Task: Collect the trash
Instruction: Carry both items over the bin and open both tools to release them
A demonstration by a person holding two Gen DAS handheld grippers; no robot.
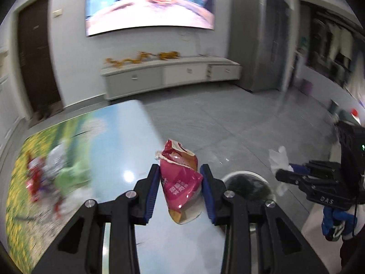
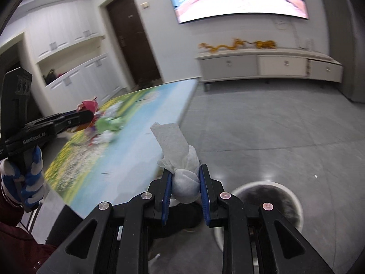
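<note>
My left gripper (image 1: 180,171) is shut on a crumpled pink snack bag (image 1: 180,178), held above the table's edge. My right gripper (image 2: 185,178) is shut on a white crumpled tissue (image 2: 182,178), its loose end sticking up. A white round trash bin (image 2: 271,201) with a dark inside stands on the floor below and right of both grippers; in the left wrist view the trash bin (image 1: 246,182) shows just right of my fingers. The right gripper (image 1: 285,174) with its tissue (image 1: 279,157) appears at the right of the left view. The left gripper (image 2: 89,114) with the bag (image 2: 87,106) shows at the left of the right view.
The table (image 1: 127,132) has a printed landscape top, with more wrappers and crumpled trash (image 1: 50,171) lying on it at the left. Beyond lies grey tiled floor (image 2: 273,125), a low white cabinet (image 2: 269,66), a wall screen (image 1: 150,2) and a dark door (image 2: 134,38).
</note>
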